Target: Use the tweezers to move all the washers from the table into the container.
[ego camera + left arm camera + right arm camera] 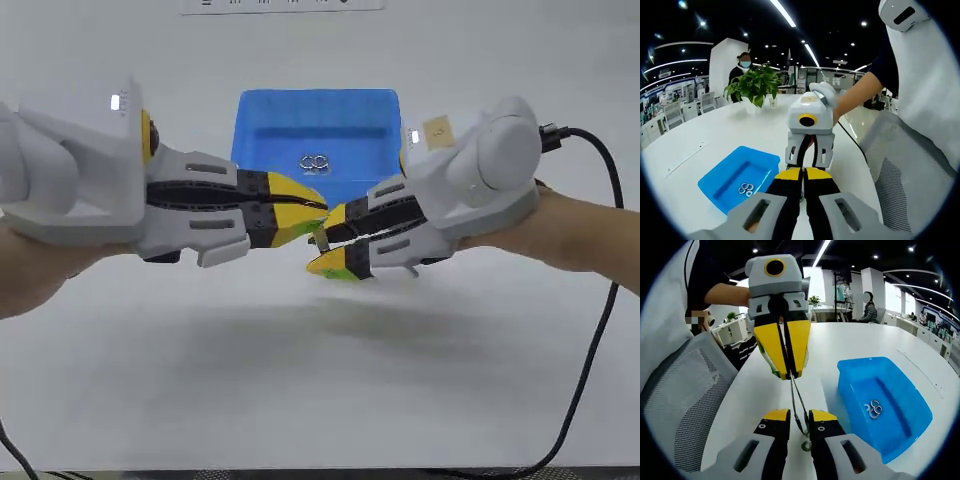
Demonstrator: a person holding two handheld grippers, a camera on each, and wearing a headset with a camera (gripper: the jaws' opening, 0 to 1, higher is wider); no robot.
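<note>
Right gripper view: left gripper clamps tweezers, tips by a washer; right gripper: hold unclear. Pickup step, probably; next, lift toward container, 2 o'clock.

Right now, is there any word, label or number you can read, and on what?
Tan sticker on the right gripper: a mark, too blurred to read.
White strip at the far edge of the table: dark marks, too small to read.
No legible text elsewhere.
</note>
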